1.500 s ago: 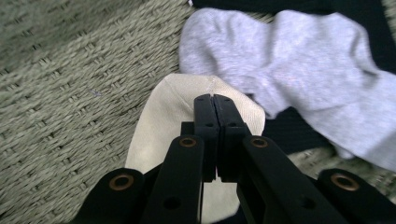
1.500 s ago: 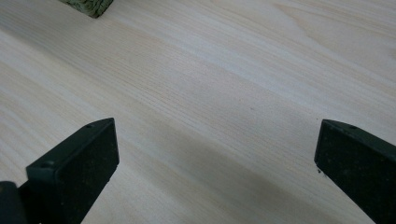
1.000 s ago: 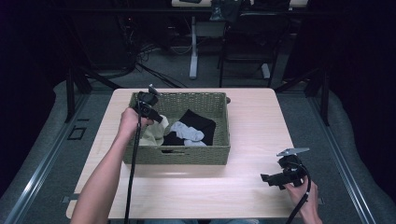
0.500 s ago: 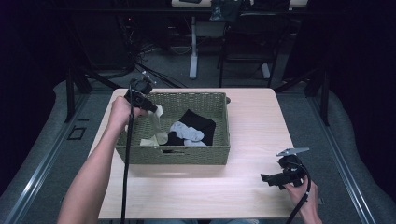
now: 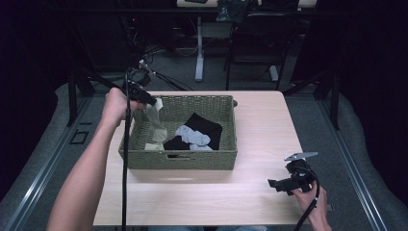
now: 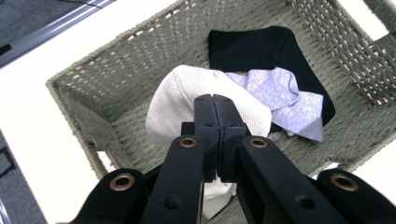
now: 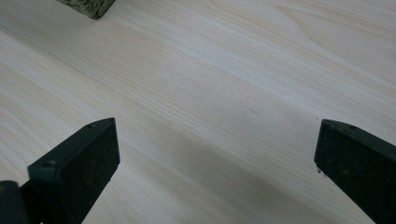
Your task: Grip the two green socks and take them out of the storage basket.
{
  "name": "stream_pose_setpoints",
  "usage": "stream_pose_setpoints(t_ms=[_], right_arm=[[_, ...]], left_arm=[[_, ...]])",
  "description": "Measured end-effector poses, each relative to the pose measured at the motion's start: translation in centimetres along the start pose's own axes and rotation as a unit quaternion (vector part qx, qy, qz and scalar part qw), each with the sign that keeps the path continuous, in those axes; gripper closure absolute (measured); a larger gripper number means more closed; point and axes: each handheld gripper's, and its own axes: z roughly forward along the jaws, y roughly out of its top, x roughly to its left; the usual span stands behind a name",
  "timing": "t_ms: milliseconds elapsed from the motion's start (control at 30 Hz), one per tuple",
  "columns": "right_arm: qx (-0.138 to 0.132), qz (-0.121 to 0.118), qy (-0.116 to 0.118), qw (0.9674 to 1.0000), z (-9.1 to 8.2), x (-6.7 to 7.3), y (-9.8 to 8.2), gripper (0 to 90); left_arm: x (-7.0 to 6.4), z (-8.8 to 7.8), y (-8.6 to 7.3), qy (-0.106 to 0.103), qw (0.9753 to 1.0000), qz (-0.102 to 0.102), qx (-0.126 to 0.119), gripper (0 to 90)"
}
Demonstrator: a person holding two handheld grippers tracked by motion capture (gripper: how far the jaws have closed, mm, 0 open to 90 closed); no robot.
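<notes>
Above the wicker basket (image 5: 179, 161) I have my left gripper (image 6: 215, 122) pinching a cream sock (image 6: 177, 105), seemingly dangling inside; my right gripper (image 7: 217, 172) rests spread over the counter (image 7: 224, 84)

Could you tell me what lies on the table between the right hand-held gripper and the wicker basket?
Nothing: in the high view, only bare wooden table separates the right hand-held gripper from the wicker basket.
</notes>
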Motion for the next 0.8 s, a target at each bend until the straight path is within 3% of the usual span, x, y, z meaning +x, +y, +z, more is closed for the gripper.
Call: stream_pose_setpoints(t_ms=[167, 800], right_arm=[[-0.002, 0.001, 0.001, 1.0000, 0.0, 0.0, 0.0, 0.0], [0.001, 0.002, -0.001, 1.0000, -0.1, -0.1, -0.1, 0.0]], left_arm=[[0.0, -1.0, 0.3, 0.011, 0.9999, 0.004, -0.001, 89.8], [0.4, -6.0, 1.6, 0.027, 0.9987, -0.005, -0.044, 89.8]])
